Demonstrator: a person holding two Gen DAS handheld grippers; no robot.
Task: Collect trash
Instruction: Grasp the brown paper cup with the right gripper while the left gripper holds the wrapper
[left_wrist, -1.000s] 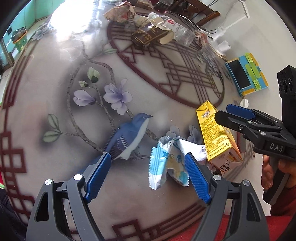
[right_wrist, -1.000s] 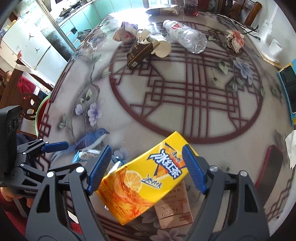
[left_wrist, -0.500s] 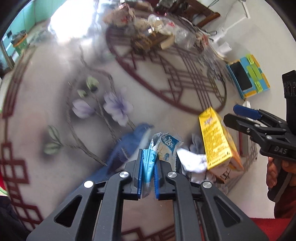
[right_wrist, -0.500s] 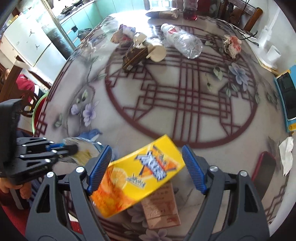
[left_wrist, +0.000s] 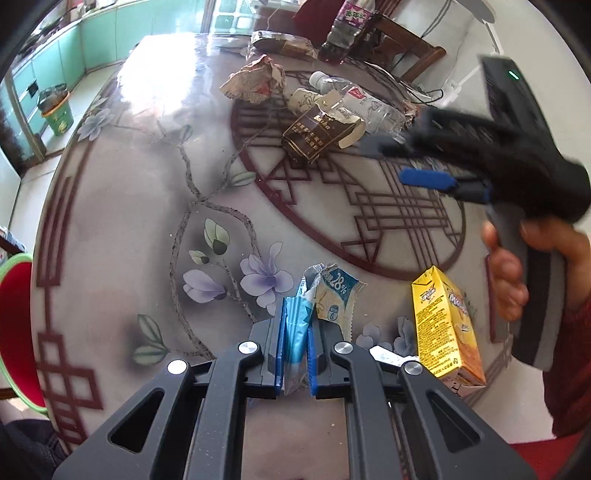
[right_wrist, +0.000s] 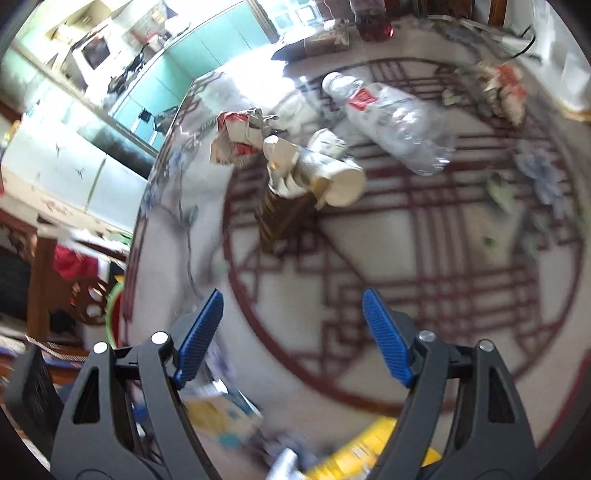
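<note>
My left gripper is shut on a blue-and-white snack wrapper, which sticks up from between the pads just above the patterned round table. To its right a yellow juice carton stands on the table. My right gripper is open with nothing between its fingers, over the table's red lattice. In the left wrist view the right gripper is blurred, held by a hand. The yellow carton and the wrapper lie low in the right wrist view.
A far pile holds a brown carton, a paper cup, a clear plastic bottle and crumpled paper. More crumpled paper lies far right. A red stool stands at the table's left; a green bin is on the floor.
My left gripper closed on the wrapper and lifted it a little. My right gripper, still open, left the yellow carton and swung out toward the table's middle.
</note>
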